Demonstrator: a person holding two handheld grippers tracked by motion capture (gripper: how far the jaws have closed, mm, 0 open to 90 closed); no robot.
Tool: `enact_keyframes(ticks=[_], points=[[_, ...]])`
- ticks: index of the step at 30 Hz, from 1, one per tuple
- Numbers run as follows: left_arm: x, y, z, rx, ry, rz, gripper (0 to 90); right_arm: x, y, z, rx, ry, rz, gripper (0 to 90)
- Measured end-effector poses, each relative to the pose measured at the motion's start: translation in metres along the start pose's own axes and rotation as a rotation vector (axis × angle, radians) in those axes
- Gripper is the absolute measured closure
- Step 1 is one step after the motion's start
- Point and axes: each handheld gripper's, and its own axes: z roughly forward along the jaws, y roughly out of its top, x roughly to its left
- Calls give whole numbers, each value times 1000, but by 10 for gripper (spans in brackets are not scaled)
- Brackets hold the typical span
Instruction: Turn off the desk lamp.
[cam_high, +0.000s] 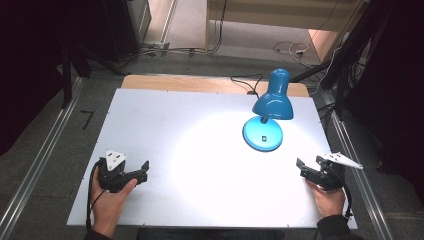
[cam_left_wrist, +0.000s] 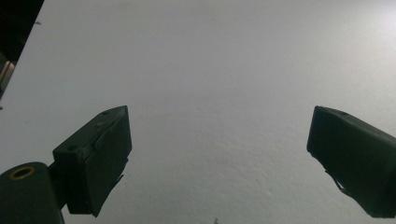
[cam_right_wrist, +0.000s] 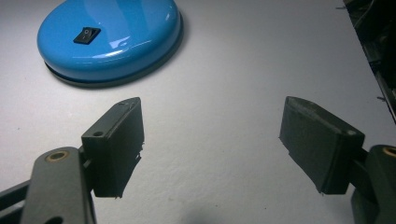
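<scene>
The right gripper (cam_high: 303, 167) is held low over the table (cam_high: 165, 125) near its right edge, toward the near right corner, with its jaws spread wide and nothing between them. In the right gripper view the bare surface is seen between the jaws, and the lamp's base (cam_right_wrist: 109, 39) lies just ahead and to the left, apart from them. The black switch (cam_right_wrist: 87, 34) is set into the top of that base and is not touched.

The left gripper (cam_high: 144, 172) is rested near the near left corner, its jaws likewise apart and empty, well away from the lamp (cam_high: 267, 112).

The lamp is stood toward the far right of the table, its shade (cam_high: 273, 102) bent down over the base, its cord (cam_high: 245, 82) run off the far edge. A bright pool of light is cast on the table centre, so the lamp is judged to be lit. No contact with the lamp is made; if the switch is to be pressed, the whole reach and press are judged to be left.
</scene>
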Motion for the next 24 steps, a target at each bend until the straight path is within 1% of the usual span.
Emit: enact_keyframes(ticks=[2, 5, 7, 10, 16, 21, 22, 24], points=[[2, -1, 0, -3, 2, -1, 73, 1, 0, 0, 0, 0, 2, 205], [4, -3, 3, 6, -4, -30, 70, 3, 2, 1, -6, 4, 1, 205], [5, -3, 4, 13, -14, -29, 70, 5, 3, 2, -4, 9, -3, 205], [6, -4, 6, 16, -20, -47, 66, 8, 5, 4, -2, 13, -9, 204], [7, -4, 5, 13, -13, -53, 66, 11, 8, 9, -9, 10, -20, 205], [6, -4, 5, 8, -11, -55, 66, 12, 11, 12, -12, 15, -12, 205], [6, -4, 5, 5, -11, -55, 66, 12, 11, 13, -11, 16, -16, 205], [4, -3, 4, 3, -4, -38, 66, 13, 11, 15, -7, 21, -10, 204]])
